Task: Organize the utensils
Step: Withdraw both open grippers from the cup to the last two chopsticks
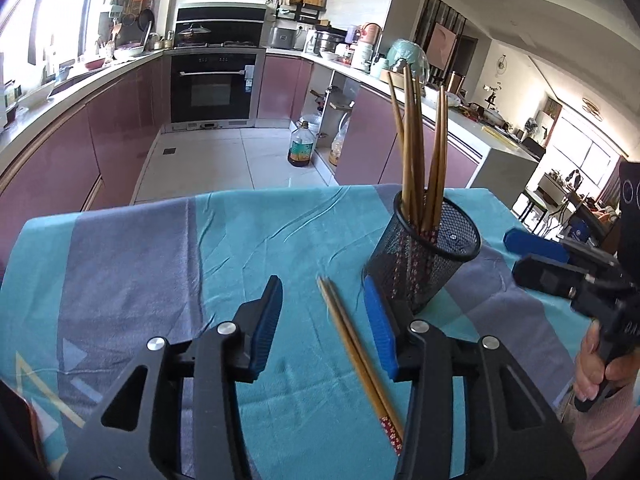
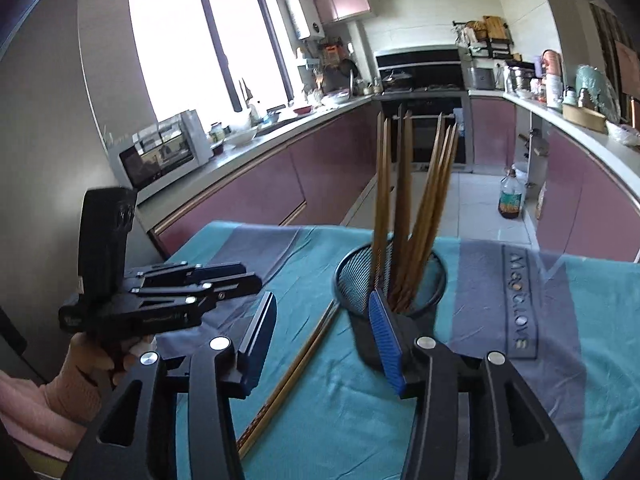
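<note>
Black mesh holder (image 1: 426,254), teal-grey striped cloth (image 1: 240,240)

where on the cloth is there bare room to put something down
Free: the cloth left of the left gripper, out to the table's edge, and the stretch behind the cup. Crowded: around the cup, with loose chopsticks beside it and the right gripper close by.

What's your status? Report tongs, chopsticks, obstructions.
Left tongs open, straddling loose chopstick pair. Right tongs open, empty. Mesh holder close beside pair.

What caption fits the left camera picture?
Open left claw over two chopsticks beside the mesh cup.
</note>
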Motion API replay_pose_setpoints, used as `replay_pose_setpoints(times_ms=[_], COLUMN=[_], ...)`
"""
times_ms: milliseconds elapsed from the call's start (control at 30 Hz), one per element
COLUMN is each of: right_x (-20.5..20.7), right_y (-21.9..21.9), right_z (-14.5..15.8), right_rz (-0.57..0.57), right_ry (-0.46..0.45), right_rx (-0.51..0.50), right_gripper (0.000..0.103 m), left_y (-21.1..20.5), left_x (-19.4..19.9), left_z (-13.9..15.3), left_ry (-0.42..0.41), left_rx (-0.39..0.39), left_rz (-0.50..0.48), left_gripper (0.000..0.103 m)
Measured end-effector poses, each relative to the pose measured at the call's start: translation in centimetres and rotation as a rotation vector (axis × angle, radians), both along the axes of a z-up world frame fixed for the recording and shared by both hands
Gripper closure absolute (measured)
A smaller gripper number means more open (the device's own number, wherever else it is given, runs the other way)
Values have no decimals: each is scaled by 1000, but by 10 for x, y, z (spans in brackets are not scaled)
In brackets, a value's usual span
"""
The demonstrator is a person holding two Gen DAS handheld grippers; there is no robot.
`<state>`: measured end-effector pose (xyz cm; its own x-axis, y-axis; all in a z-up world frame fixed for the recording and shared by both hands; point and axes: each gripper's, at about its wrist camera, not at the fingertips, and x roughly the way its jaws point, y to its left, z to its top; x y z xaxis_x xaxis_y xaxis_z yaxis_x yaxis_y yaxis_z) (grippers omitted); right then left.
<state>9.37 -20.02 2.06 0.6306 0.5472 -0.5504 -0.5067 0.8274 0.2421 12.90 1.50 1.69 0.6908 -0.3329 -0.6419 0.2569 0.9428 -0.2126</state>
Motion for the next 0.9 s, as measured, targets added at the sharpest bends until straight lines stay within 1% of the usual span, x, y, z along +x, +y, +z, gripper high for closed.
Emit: replay_pose_setpoints(times_ms=[133,233,300,467,567,633,900], right_x=[4,5,6,3,2,2,-2], right_y=[26,41,48,59,65,66,54], right_z=[-48,-72,-82,-88,-91,-92,-94], right_rz=[37,40,40,26,22,16,1], right_ry=[145,196,225,224,219,213,227], right_rx=[-33,-65,-68,-119,-148,-163,-156], right_gripper=[58,58,61,65,67,69,73], left_y=[6,10,13,16,15,14,0], left_x=[-13,-21,-24,-31,-34,-35,-33], left_z=[-20,-33,-41,-53,-56,-57,-62], left_ry=[22,38,57,77,80,79,98], left_rx=[34,56,47,48,49,49,65], left_rz=[36,50,54,59,55,50,8], left_gripper=[57,55,55,55,55,55,54])
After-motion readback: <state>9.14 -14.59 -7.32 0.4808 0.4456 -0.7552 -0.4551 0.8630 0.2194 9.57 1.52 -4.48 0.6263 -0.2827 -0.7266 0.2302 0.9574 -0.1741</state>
